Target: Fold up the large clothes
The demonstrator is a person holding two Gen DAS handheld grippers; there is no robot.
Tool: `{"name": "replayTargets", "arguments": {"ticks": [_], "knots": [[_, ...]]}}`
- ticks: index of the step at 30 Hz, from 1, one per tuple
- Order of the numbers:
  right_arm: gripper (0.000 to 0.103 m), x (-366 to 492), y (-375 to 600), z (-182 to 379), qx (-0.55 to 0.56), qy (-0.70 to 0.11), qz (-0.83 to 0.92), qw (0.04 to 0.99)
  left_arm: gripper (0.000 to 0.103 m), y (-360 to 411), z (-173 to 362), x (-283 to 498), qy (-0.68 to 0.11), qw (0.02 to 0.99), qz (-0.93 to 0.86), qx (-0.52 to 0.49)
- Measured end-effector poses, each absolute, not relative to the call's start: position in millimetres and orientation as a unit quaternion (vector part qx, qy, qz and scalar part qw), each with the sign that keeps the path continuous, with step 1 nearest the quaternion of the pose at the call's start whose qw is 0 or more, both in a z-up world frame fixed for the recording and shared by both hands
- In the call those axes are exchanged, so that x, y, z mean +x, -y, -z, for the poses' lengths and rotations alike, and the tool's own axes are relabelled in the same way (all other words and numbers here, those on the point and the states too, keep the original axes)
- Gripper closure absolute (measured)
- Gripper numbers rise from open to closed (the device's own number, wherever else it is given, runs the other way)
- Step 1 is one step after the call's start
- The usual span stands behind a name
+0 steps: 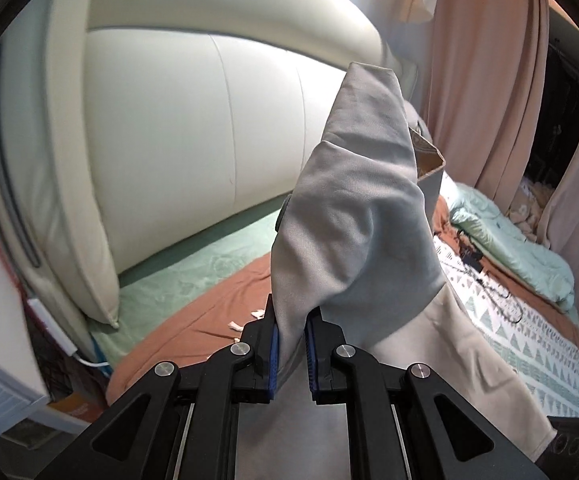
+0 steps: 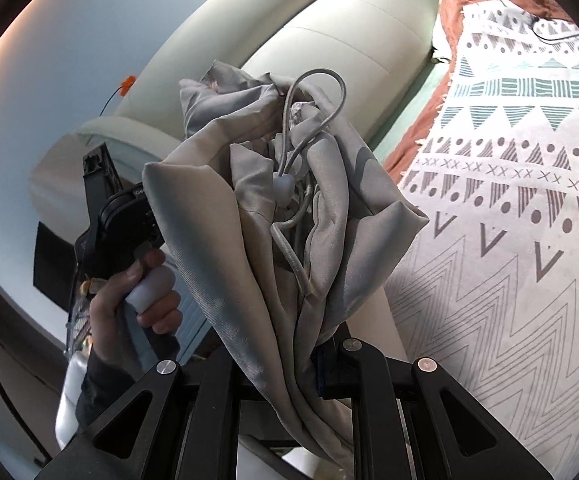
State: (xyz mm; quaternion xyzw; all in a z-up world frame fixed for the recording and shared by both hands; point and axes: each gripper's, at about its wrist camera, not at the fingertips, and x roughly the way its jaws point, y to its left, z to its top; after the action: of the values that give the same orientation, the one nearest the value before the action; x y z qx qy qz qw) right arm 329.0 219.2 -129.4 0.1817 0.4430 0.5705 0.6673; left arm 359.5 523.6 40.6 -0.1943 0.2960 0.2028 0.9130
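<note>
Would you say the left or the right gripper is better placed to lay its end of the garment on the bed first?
Probably the right gripper: it holds the bunched drawstring end of the grey garment with the patterned blanket spread close beside it. The left gripper holds a flat corner above the bed's rust sheet.

From my left wrist view, the grey garment [image 1: 353, 216] stands up in the middle of the frame and blocks the middle of the bed [image 1: 193, 292] behind it; its lower part runs out of the bottom edge. The headboard [image 1: 193, 120] at upper left is smeared by blur, and I cannot make out the small dark things [image 1: 474, 258] on the patterned blanket [image 1: 529, 332] at right. In my right wrist view, cloth buries the left finger of the right tongs [image 2: 309, 364], so I see only the right one. At lower left, the hand [image 2: 129, 300] covers the other tool's grip, and its sleeve [image 2: 101, 392] is partly covered by the tongs' frame.
</note>
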Motion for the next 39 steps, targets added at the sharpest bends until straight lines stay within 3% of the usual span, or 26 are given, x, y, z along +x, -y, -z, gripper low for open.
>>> {"name": "replayTargets", "arguments": {"ticks": [9, 14, 16, 19, 21, 24, 30, 32, 36, 39], "knots": [[0.089, 398.9, -200.9, 179.9, 0.232, -0.452, -0.544, 0.668, 0.092, -527.7, 3.3, 435.5, -0.347, 0.899, -0.211, -0.165], [0.089, 432.7, -205.5, 218.5, 0.237, -0.489, -0.513, 0.665, 0.084, -533.8, 27.9, 448.1, -0.377, 0.879, -0.234, -0.175], [0.089, 443.9, -203.4, 242.2, 0.244, -0.510, -0.490, 0.663, 0.080, -533.9, 33.0, 442.0, -0.388, 0.874, -0.228, -0.181], [0.089, 457.4, -193.0, 268.9, 0.268, -0.531, -0.468, 0.654, 0.064, -529.3, 40.4, 412.2, -0.396, 0.871, -0.228, -0.182], [0.089, 459.9, -189.2, 274.7, 0.281, -0.537, -0.464, 0.646, 0.049, -528.0, 46.0, 386.5, -0.393, 0.871, -0.234, -0.179], [0.089, 455.4, -190.7, 269.0, 0.266, -0.530, -0.465, 0.658, 0.036, -530.8, 51.5, 347.0, -0.383, 0.870, -0.237, -0.202], [0.087, 449.6, -182.9, 272.7, 0.264, -0.531, -0.457, 0.663, 0.029, -526.5, 63.1, 290.2, -0.364, 0.865, -0.239, -0.249], [0.075, 448.9, -177.9, 273.3, 0.247, -0.536, -0.442, 0.676, 0.023, -524.9, 67.3, 273.3, -0.356, 0.863, -0.245, -0.261], [0.071, 445.6, -172.6, 276.8, 0.229, -0.547, -0.437, 0.676, 0.013, -523.7, 82.0, 247.9, -0.341, 0.853, -0.259, -0.298], [0.063, 443.5, -174.3, 283.8, 0.217, -0.565, -0.441, 0.663, 0.013, -523.5, 101.7, 237.1, -0.338, 0.840, -0.267, -0.329]]}}
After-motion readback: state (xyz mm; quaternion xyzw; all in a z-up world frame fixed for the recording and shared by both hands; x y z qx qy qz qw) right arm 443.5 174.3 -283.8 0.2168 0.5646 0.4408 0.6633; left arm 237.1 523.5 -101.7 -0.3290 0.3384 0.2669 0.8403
